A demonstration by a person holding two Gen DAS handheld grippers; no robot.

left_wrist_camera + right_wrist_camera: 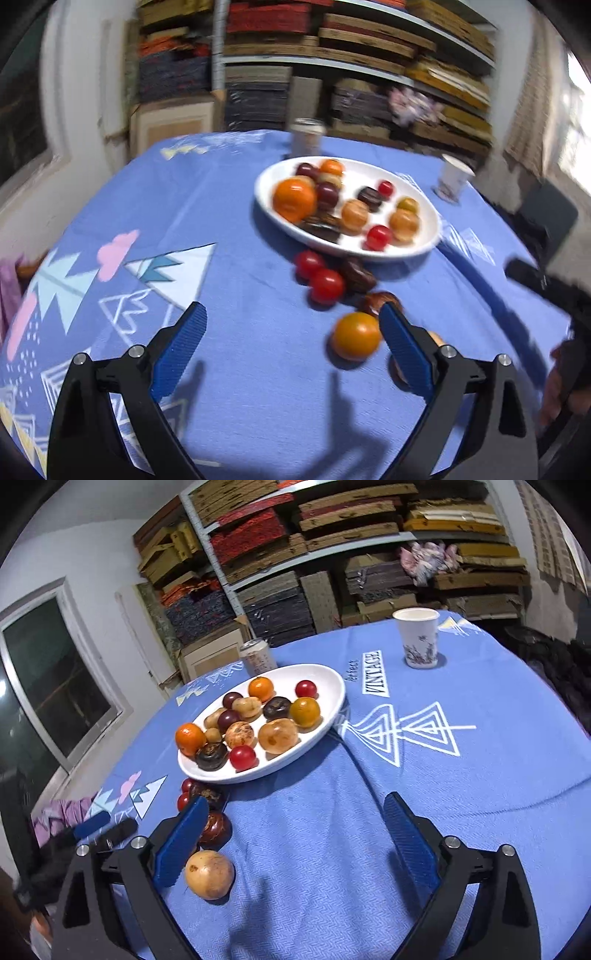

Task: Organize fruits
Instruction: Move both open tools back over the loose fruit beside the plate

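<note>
On the blue tablecloth [461,812], with bare cloth right of the fruit-filled white plate [325,679], loose fruits lie beside its near rim, while the left gripper [291,325] and right gripper [291,819] both hover spread wide, holding nothing.
</note>
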